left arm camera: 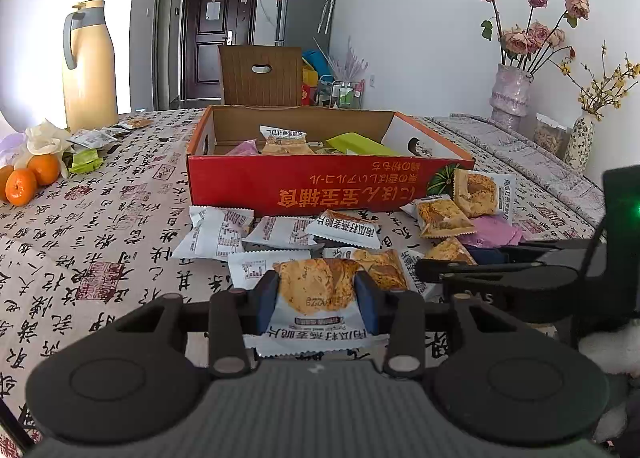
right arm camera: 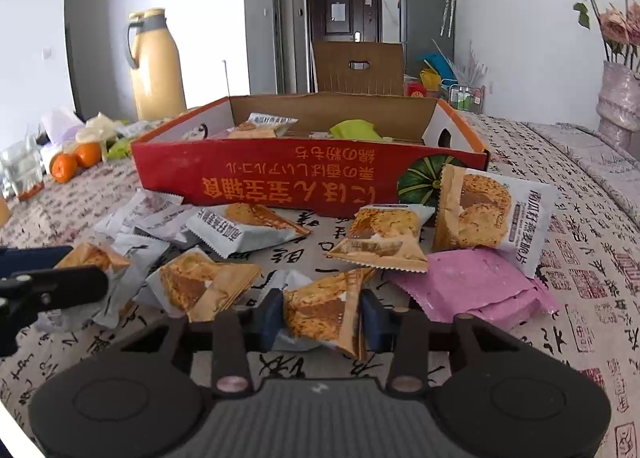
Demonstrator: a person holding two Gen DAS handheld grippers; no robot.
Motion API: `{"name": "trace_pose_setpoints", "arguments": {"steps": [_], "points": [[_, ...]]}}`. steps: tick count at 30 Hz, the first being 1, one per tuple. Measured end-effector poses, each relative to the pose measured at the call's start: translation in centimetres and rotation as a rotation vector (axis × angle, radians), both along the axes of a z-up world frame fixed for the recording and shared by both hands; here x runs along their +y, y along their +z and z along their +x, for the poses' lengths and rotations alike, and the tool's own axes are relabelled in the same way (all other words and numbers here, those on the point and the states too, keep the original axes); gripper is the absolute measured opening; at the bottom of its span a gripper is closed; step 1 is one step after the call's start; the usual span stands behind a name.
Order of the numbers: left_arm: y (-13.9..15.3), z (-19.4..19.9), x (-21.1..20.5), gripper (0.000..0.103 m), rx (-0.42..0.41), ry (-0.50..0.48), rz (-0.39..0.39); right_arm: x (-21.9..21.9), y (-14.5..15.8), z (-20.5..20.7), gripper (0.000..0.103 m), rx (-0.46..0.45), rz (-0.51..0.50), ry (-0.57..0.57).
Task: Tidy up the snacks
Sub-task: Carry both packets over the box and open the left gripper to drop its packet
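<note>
My left gripper (left arm camera: pixel 316 300) is shut on a white cracker packet (left arm camera: pixel 316 286), which it grips by its two sides just above the tablecloth. My right gripper (right arm camera: pixel 323 316) is shut on an orange cracker packet (right arm camera: pixel 324 310), crumpled and tilted between the blue pads. The open red cardboard box (left arm camera: pixel 320 186) stands straight ahead of both, with a few packets and a green wrapper (left arm camera: pixel 360 144) inside. Several loose packets (right arm camera: pixel 240 226) lie scattered between the grippers and the box. The right gripper's fingers (left arm camera: pixel 452 272) show at the right of the left wrist view.
Pink packets (right arm camera: pixel 472 286) lie on the right, and one cracker packet (right arm camera: pixel 488 214) leans on the box corner. A yellow thermos (left arm camera: pixel 88 66), oranges (left arm camera: pixel 32 178) and wrappers sit far left. Vases with flowers (left arm camera: pixel 510 94) stand at the back right, a chair back (left arm camera: pixel 260 74) behind the box.
</note>
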State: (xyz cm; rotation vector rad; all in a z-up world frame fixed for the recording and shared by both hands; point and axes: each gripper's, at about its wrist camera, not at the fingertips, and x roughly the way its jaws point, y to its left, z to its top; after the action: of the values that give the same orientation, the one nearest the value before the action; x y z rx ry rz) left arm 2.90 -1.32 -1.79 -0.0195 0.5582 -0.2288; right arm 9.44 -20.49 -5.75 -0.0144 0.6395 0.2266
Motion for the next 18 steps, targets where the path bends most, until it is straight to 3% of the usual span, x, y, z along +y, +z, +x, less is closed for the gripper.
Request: {"name": "trace_pose_setpoints", "arguments": {"steps": [7,18], "points": [[0.4,0.4,0.3,0.042,-0.011,0.01,-0.001,-1.1,0.6,-1.5,0.04,-0.047,0.043,-0.022],[2.7,2.9,0.1,0.042,-0.067,0.031,-0.005,-2.4,4.7,-1.3,0.04,-0.181,0.078,-0.048]]}}
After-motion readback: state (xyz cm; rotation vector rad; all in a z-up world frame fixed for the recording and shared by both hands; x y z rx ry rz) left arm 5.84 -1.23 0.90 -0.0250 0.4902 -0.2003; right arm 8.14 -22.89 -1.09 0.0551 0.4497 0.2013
